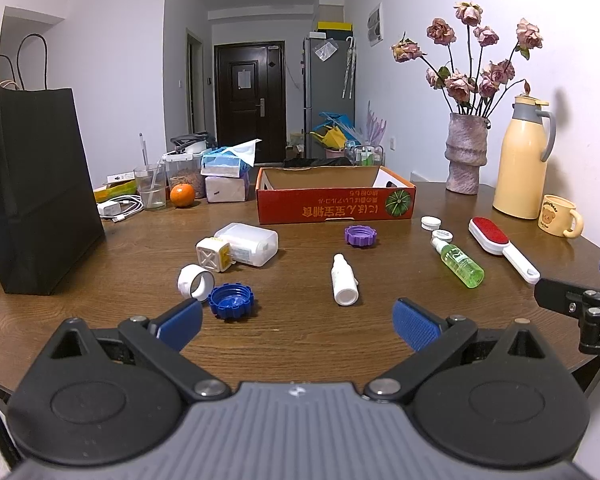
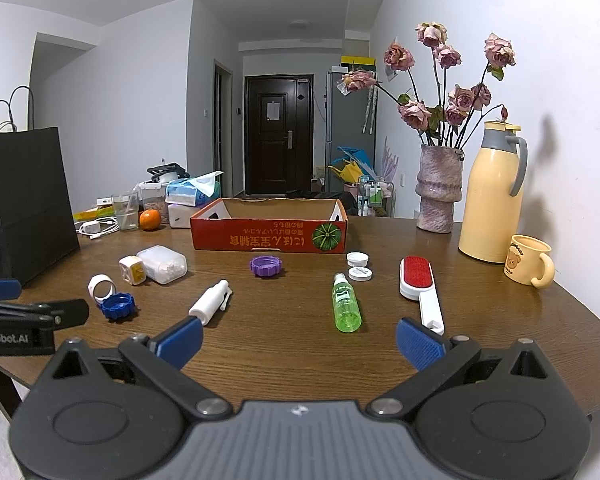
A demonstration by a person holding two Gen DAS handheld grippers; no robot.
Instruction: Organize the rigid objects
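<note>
Left wrist view: the left claw (image 1: 296, 322) is spread wide, gripping nothing. Mid-frame on the brown worktop (image 1: 300, 344) lie a white bottle (image 1: 343, 280), a ridged blue cap (image 1: 231, 301) and a purple cap (image 1: 360, 236) — all before the red cardboard box (image 1: 334, 204).

Right wrist view: the right claw (image 2: 299, 338) is also spread; a green bottle (image 2: 346, 307) and a red-faced lint brush (image 2: 420, 288) lie centre-right.

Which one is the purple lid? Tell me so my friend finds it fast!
Start at the red cardboard box on the wooden table. Just in front of its long side sits the purple lid, alone, open side up. The other ridged lid, the blue lid, lies far left beside a white ring.
</note>
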